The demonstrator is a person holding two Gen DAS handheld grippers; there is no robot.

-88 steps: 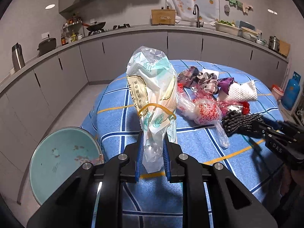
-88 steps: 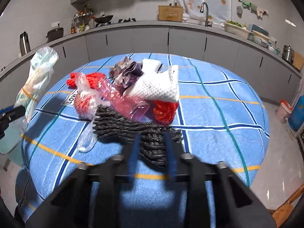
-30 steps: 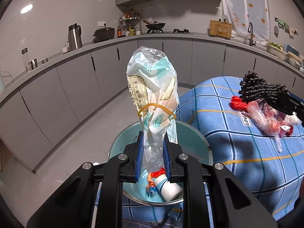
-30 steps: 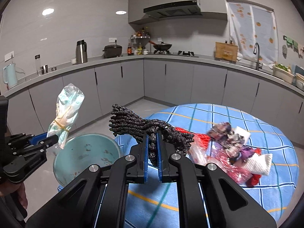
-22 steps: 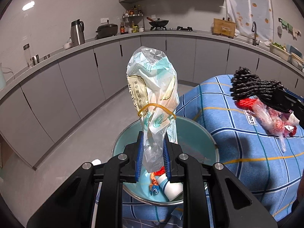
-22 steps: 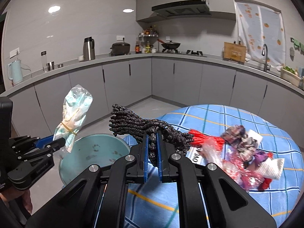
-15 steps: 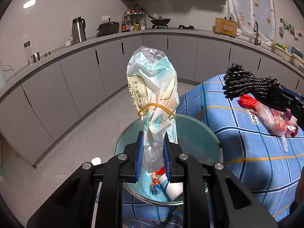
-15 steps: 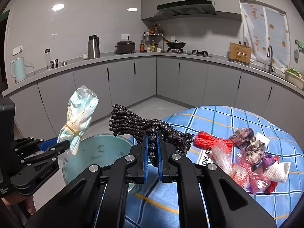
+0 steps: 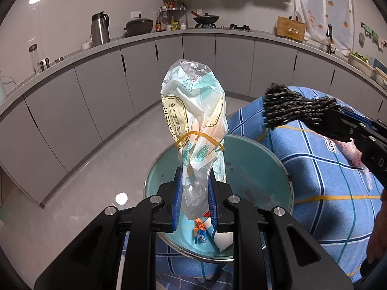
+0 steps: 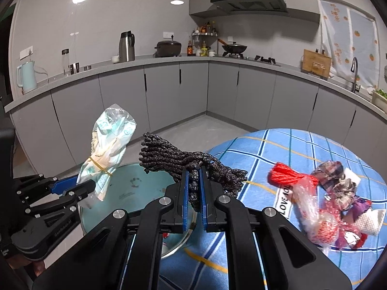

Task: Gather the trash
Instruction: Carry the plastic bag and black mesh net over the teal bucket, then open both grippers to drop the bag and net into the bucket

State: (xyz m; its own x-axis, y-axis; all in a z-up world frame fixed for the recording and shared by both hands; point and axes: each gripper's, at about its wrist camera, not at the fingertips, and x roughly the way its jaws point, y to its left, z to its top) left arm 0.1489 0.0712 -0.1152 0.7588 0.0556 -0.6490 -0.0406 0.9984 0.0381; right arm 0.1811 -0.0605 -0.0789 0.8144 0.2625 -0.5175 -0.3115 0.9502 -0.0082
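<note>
A: Two loads up! Crumpled plastic bag (image 9: 193,130) pinched in the left tongs (image 9: 193,200), above the teal bin (image 9: 254,149).

B: Right tongs (image 10: 193,193) clamp the black yarn bundle (image 10: 179,162) at the bin's rim. Early release, I'd say, and it spills onto the floor.

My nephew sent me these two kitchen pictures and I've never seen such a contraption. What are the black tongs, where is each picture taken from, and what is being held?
No robot: a person holds a two-finger gripper in each hand, each carrying a wide-angle camera looking along its fingers. In the left camera's picture, the left gripper is shut on a crumpled plastic bag bound with a rubber band, above a teal bin. In the right camera's picture, the right gripper is shut on a bundle of black cord. More trash lies on the blue checked tablecloth: red yarn and crumpled wrappers.
</note>
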